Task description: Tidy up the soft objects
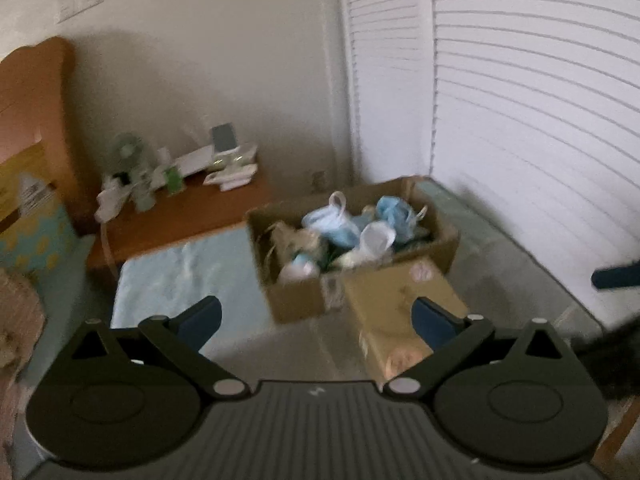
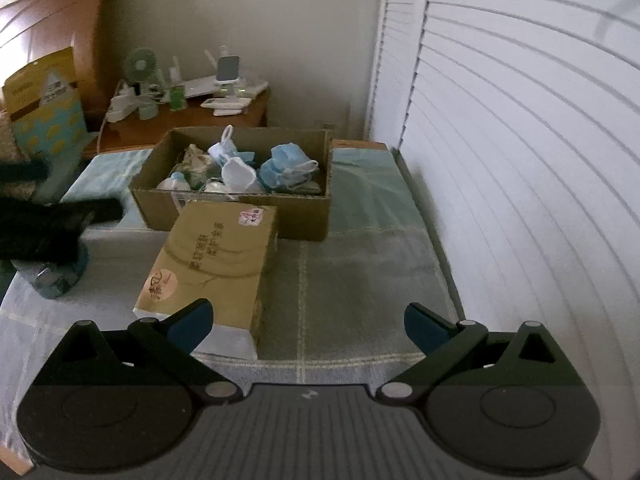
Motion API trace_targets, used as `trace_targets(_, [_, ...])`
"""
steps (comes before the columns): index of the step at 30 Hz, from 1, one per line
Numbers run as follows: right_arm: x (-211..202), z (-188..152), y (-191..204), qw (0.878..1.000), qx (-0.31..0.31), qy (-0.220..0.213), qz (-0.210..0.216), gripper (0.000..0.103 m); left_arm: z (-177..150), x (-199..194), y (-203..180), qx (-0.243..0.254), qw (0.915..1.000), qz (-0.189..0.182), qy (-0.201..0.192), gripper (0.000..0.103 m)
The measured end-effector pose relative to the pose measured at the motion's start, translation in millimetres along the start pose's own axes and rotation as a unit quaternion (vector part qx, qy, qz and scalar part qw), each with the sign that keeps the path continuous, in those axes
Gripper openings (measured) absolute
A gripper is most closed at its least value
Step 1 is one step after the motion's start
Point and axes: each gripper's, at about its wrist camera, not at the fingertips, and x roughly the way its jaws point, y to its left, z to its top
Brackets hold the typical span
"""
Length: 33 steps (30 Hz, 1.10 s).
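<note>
Both grippers hang over the bed [image 2: 360, 248] with nothing in them. The left gripper [image 1: 316, 320] has its jaws spread wide and empty, and the right gripper [image 2: 308, 322] stands just as open, its blue pads clear of everything.

The soft objects [image 2: 240, 168], small pale blue and white fabric pieces with loops, perhaps baby socks or mitts, lie heaped in the open cardboard box [image 2: 236, 208] at the far side of the bed. A tan tissue pack [image 2: 216, 264] lies just in front of the box, touching its near wall, with the right gripper's left finger close above its near end. Another soft bundle, teal and partly hidden under a dark shape, sits at the left on the bed [image 2: 52, 276].

The step in hand looks like reaching for the next piece. It would go best to pick one item by a free edge or loop, close fully since the fabric compresses, and lift straight up so neighbours do not drag out.

The tissue pack carries Chinese characters and round pinkish stickers; I cannot read them reliably. A yellow carton [image 2: 44, 92] by the headboard also bears print, too small to read.
</note>
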Motion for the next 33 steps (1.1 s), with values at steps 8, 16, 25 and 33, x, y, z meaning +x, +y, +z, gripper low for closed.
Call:
trace_targets(8, [-21, 7, 4, 1.000, 0.019, -0.021, -0.003, 0.103, -13, -33, 2, -0.035, 0.9993, 0.008, 0.012, 0.101])
trace_targets(16, [-31, 7, 3, 0.999, 0.025, -0.029, -0.002, 0.103, -16, -39, -2, -0.047, 0.9986, 0.019, 0.014, 0.101])
trace_targets(25, [-33, 7, 3, 0.999, 0.025, -0.030, 0.002, 0.103, -15, -39, -5, -0.049, 0.9985, 0.019, 0.018, 0.101])
trace_targets(33, [-33, 6, 2, 0.999, 0.028, -0.029, 0.002, 0.103, -15, -38, -5, -0.052, 0.9982, 0.019, 0.021, 0.101])
